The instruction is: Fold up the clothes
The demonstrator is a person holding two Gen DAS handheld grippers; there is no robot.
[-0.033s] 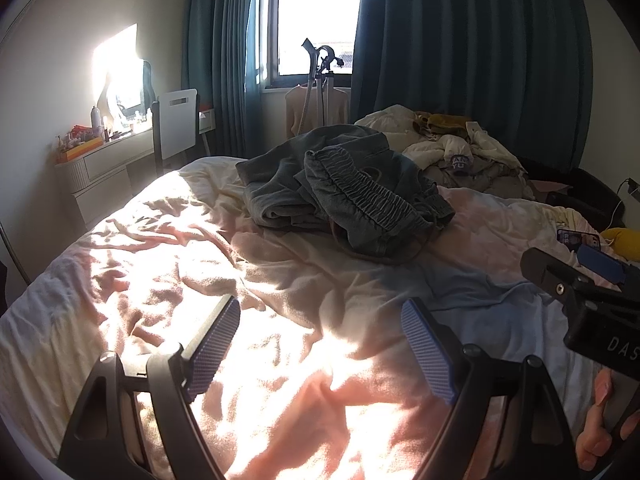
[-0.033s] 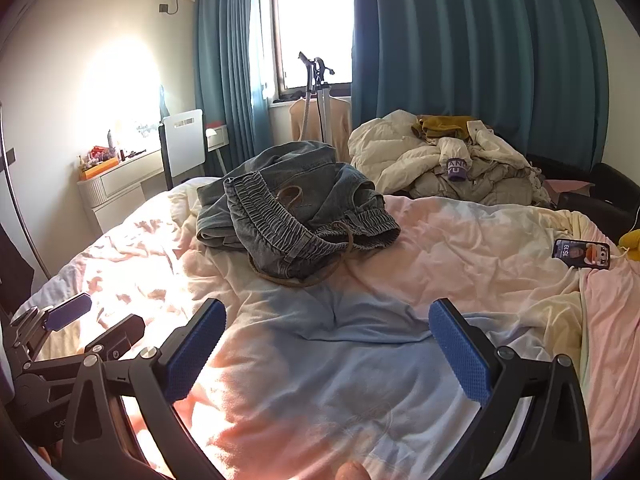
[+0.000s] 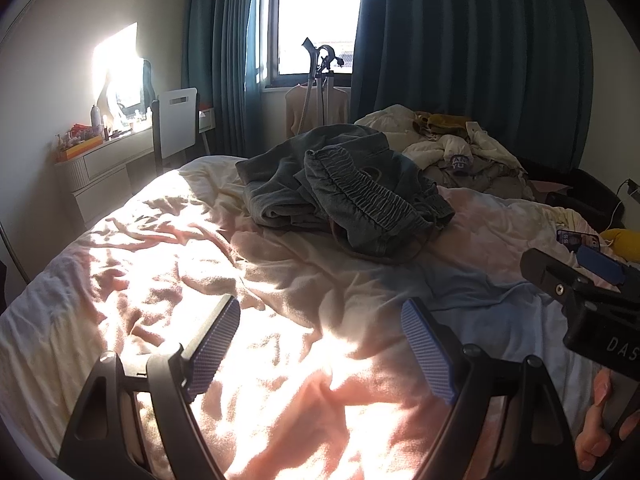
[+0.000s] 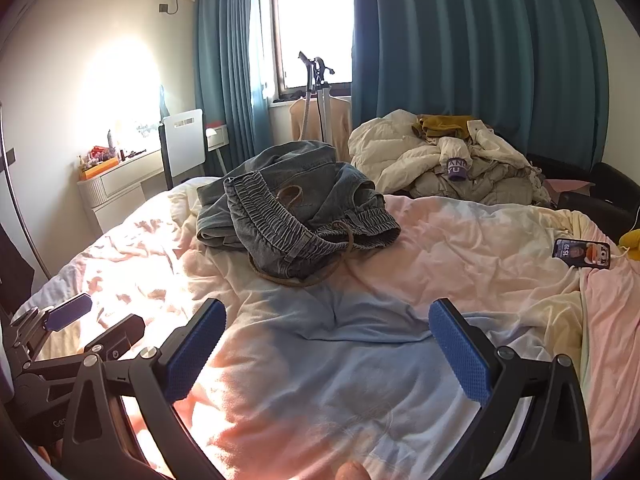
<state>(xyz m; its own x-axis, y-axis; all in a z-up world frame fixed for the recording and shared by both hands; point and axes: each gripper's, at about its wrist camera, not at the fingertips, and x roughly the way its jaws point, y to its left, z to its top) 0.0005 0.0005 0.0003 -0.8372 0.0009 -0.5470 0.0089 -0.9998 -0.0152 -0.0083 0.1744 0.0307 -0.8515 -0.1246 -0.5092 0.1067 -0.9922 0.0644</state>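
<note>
Awaiting pickup: grey trousers (image 4: 296,216), crumpled, twelve o'clock on bed (image 4: 460,240). Left gripper (image 3: 320,344), right gripper (image 4: 326,352): spread wide, empty. Best seized by elastic waistband, both ends.

Phone (image 4: 582,253) on the bed (image 4: 460,240), teal curtains (image 4: 480,60)
</note>
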